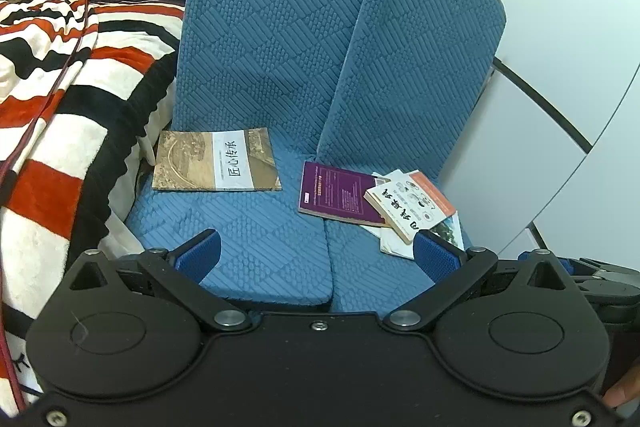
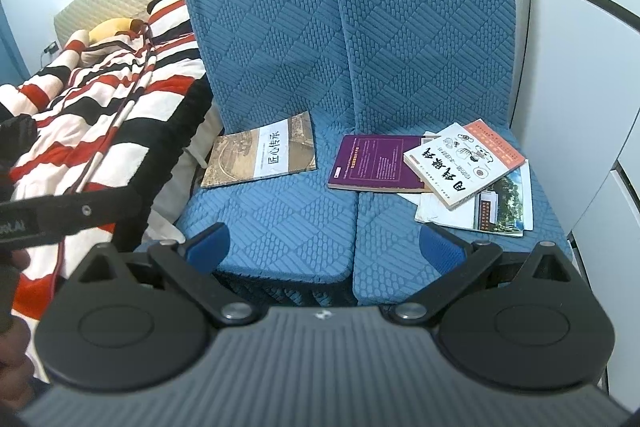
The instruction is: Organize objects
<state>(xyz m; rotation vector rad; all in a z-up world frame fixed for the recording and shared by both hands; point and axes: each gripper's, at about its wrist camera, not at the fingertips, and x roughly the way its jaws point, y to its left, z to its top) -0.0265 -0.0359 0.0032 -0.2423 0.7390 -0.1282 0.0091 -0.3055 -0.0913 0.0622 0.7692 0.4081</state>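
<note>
Quilted blue seat cushions (image 1: 256, 227), flat brown book (image 1: 216, 161), fanned glossy book pile (image 2: 460, 167), both claws (image 1: 318, 255) (image 2: 326, 247) released

One book (image 1: 216, 161) alone on the left seat cushion (image 1: 248, 247), heap of books (image 1: 384, 203) on the right cushion (image 2: 400, 259), backrests (image 1: 272, 27) behind, blanket (image 1: 60, 107) left of the seat

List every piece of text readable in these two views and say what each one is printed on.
"匠心传承": white band on the cover of the brown book lying alone on the left blue seat cushion.
Large black brush title on the white-and-orange book topping the right-hand pile: too distorted to read.
Small print on the purple book: too small.
Glossy brochure under the pile: unreadable.
"...LAI", cut off: the left gripper body.
</note>
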